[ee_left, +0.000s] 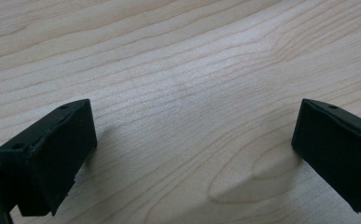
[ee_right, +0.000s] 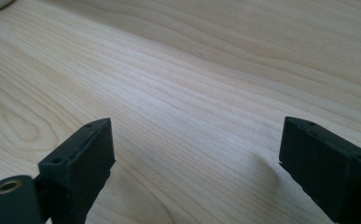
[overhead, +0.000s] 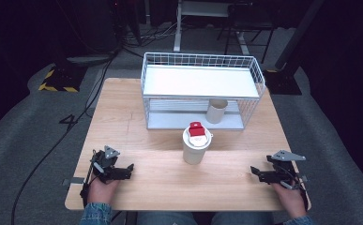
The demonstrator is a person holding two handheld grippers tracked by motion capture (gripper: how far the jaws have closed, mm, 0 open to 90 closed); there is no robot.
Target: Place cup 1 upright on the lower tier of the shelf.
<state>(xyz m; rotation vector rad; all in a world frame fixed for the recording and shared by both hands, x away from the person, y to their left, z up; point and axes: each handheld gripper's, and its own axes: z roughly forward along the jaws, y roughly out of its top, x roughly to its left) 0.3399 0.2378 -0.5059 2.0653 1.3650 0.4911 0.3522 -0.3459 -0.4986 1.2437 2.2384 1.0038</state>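
Note:
A white cup with a white lid and a red tab (overhead: 196,143) stands upright at the middle of the wooden table (overhead: 160,140). A second, beige cup (overhead: 216,110) stands on the lower shelf of a white wire rack (overhead: 200,89) behind it. My left gripper (overhead: 130,169) rests low at the table's front left, open, with bare wood between its jaws (ee_left: 192,140). My right gripper (overhead: 254,172) sits at the front right, also open over bare wood (ee_right: 194,144). Both point inward toward the lidded cup and stand well apart from it.
The wire rack has a white top shelf (overhead: 198,80) and takes up the far half of the table. Cables run across the grey floor (overhead: 38,131) to the left. A desk frame (overhead: 202,18) stands behind in the dark.

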